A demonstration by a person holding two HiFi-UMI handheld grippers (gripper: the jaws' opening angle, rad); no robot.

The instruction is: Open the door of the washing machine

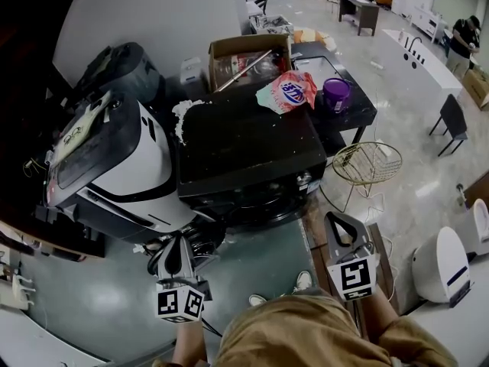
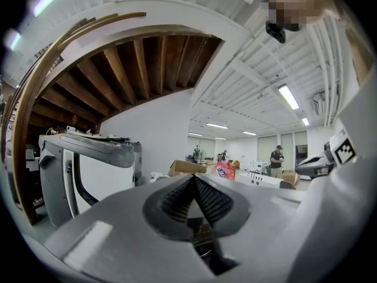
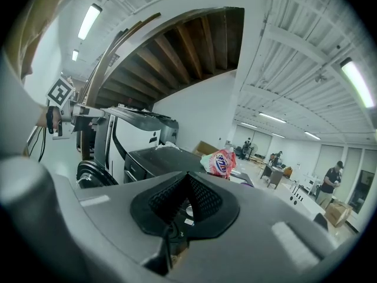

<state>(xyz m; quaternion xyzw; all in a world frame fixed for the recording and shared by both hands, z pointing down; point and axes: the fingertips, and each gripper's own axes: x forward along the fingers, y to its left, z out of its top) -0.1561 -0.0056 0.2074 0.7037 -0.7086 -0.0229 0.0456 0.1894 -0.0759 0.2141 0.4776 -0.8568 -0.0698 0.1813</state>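
Observation:
The black washing machine point(image 1: 244, 147) stands in the middle of the head view, with its dark front and round door point(image 1: 256, 203) facing me. My left gripper point(image 1: 177, 245) is low in front of the machine's left corner, jaws shut on nothing point(image 2: 193, 178). To the right of the machine's front, my right gripper point(image 1: 337, 222) is also shut and empty point(image 3: 187, 175). Neither gripper touches the door. In the right gripper view the machine's top point(image 3: 162, 157) lies ahead and to the left.
A white and black appliance point(image 1: 114, 167) leans against the machine's left side. On top at the back lie a detergent bag point(image 1: 286, 92), a purple container point(image 1: 337, 94) and a cardboard box point(image 1: 248, 56). A wire basket point(image 1: 368, 163) and a white unit point(image 1: 439, 264) stand at the right.

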